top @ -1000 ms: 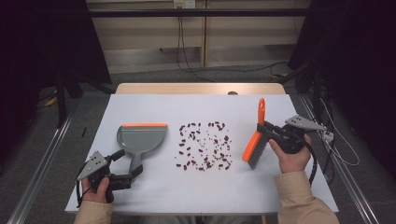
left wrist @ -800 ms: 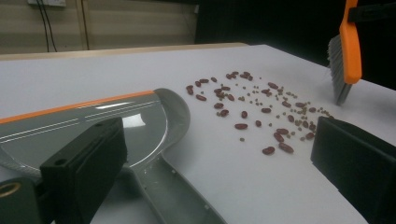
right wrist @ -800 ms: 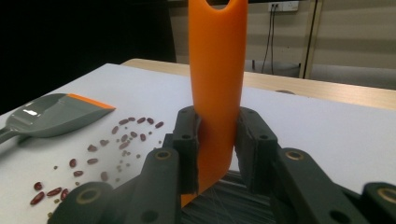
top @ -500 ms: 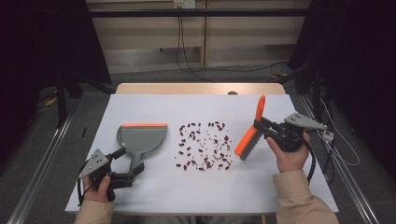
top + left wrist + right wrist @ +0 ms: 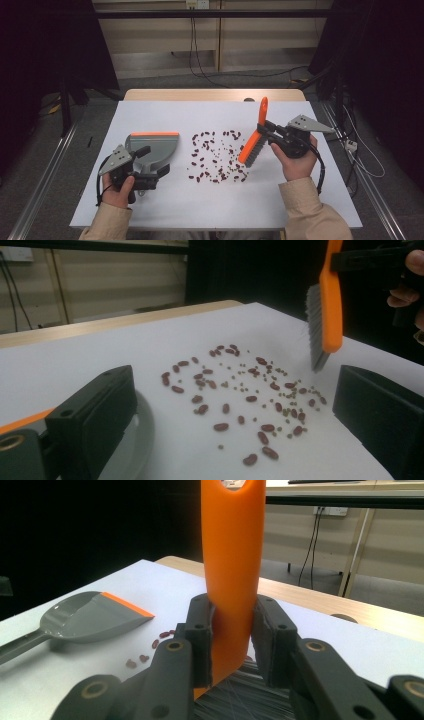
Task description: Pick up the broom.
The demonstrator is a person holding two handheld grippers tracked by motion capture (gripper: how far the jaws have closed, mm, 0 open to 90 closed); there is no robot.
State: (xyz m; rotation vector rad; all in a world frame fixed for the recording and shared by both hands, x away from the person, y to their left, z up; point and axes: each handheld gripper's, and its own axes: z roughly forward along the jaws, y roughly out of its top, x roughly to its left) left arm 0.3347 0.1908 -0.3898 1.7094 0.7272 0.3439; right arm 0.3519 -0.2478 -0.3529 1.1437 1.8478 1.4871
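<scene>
With the right gripper (image 5: 268, 131) clamped on the orange-backed grey-bristled brush (image 5: 254, 141) and the left gripper (image 5: 150, 172) seemingly clamped on the grey plastic dustpan's (image 5: 153, 146) handle, sweeping the scattered red beans (image 5: 216, 156) appeared next.

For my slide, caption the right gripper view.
Right gripper clamps the orange brush beside the dustpan.

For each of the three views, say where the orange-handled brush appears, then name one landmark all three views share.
High view: the brush is right of centre, shut in the right gripper, bristles down beside the beans.
Left gripper view: brush at upper right, bristles hanging above the beans.
Right gripper view: its orange handle rises at centre, clamped between the jaws.
Shared landmark: the scattered beans on the white table.
</scene>
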